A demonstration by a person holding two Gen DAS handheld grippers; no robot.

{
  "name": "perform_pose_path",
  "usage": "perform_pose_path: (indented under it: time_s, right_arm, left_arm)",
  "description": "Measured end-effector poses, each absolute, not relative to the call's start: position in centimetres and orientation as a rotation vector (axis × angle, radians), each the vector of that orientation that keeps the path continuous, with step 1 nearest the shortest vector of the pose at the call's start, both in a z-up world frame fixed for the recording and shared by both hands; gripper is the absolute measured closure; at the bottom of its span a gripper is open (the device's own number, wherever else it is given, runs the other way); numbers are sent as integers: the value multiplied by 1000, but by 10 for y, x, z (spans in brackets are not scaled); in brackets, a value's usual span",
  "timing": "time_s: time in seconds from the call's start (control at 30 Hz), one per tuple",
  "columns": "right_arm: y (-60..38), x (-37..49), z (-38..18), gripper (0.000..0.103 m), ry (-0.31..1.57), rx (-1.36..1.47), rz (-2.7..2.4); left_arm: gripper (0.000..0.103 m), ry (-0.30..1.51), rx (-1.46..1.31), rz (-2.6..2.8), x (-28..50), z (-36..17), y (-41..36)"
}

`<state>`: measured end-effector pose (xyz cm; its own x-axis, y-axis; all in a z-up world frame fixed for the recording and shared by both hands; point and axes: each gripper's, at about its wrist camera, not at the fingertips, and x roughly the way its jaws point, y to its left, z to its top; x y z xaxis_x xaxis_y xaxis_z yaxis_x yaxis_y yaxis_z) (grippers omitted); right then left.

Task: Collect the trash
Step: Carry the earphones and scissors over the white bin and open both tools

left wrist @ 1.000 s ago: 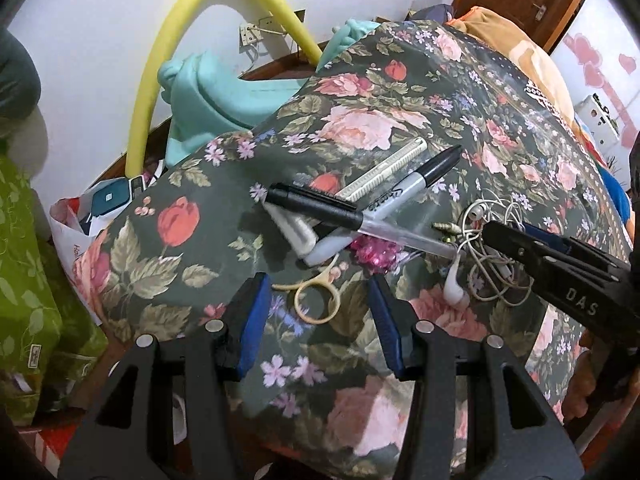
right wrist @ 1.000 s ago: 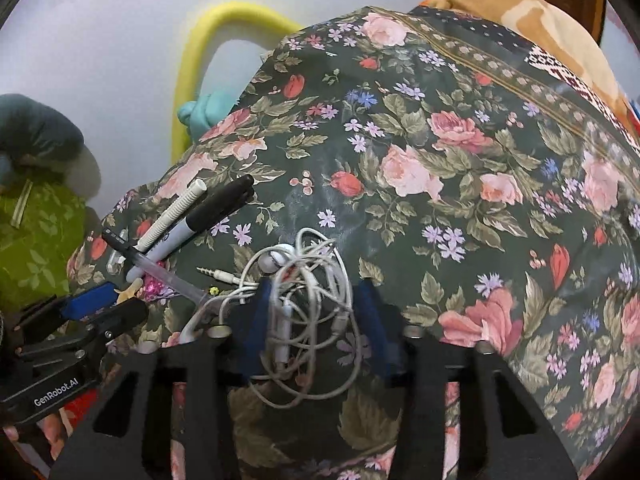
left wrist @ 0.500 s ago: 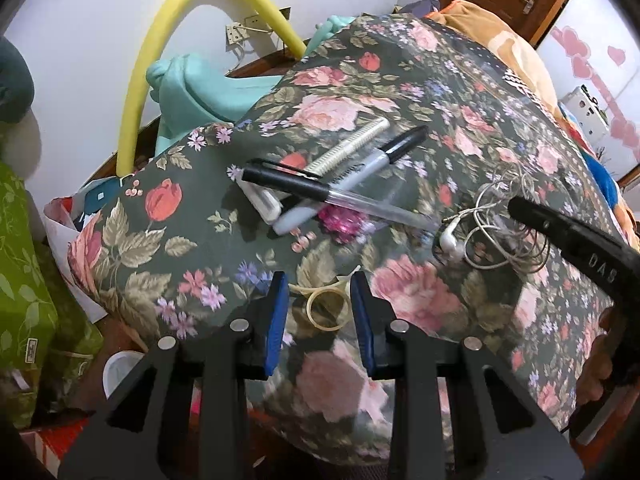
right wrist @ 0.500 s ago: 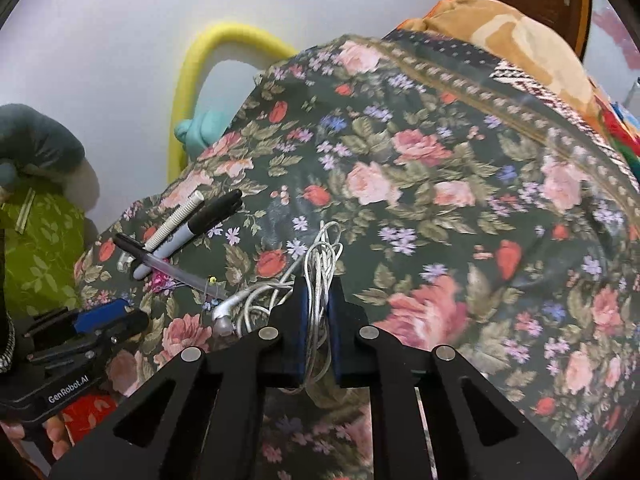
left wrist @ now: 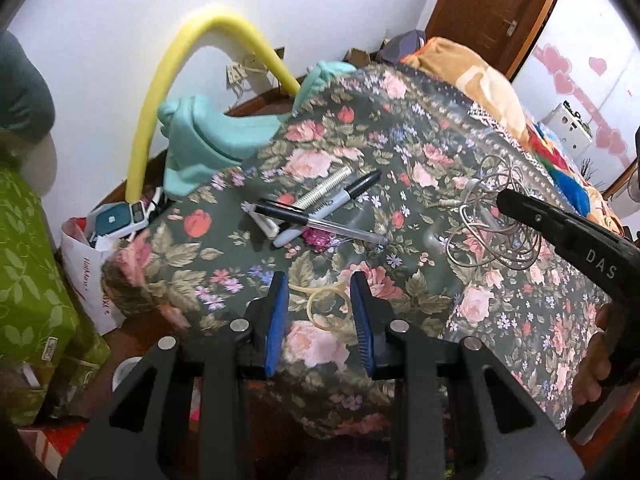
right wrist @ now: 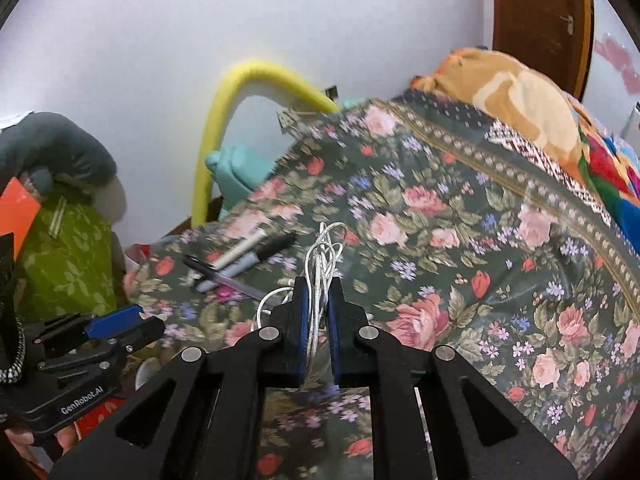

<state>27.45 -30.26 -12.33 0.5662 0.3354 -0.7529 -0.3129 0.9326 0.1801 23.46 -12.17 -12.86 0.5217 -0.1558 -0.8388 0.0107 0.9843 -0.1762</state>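
Right wrist: fingers [right wrist: 318, 320] clamp earphone cable [right wrist: 322, 252]; left fingers [left wrist: 318, 300] pinch rubber band [left wrist: 328, 306].

Domestic bedroom, bed [left wrist: 440, 184] covered with dark floral bedspread, orange patterned blanket [left wrist: 476, 68] at far end, wooden door [left wrist: 488, 4] in far right corner, wall sockets [left wrist: 244, 68] on white wall, cluttered bags [left wrist: 92, 256] on floor at left.

"DAS" on right claw [left wrist: 592, 248]; "GenRobot.AI" on left claw [right wrist: 80, 396].
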Motion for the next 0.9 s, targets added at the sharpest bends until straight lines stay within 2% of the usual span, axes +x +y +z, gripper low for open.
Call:
perform_pose_path:
  time_s: [0.47, 0.9]
  right_arm:
    - [-216, 208, -85, 95, 824, -44, 530]
    - [-110, 150, -106, 95, 882, -138, 710]
  left_arm:
    - [72, 922, -210, 0, 160, -93, -50]
    - [72, 943, -282, 169, 83, -114, 52]
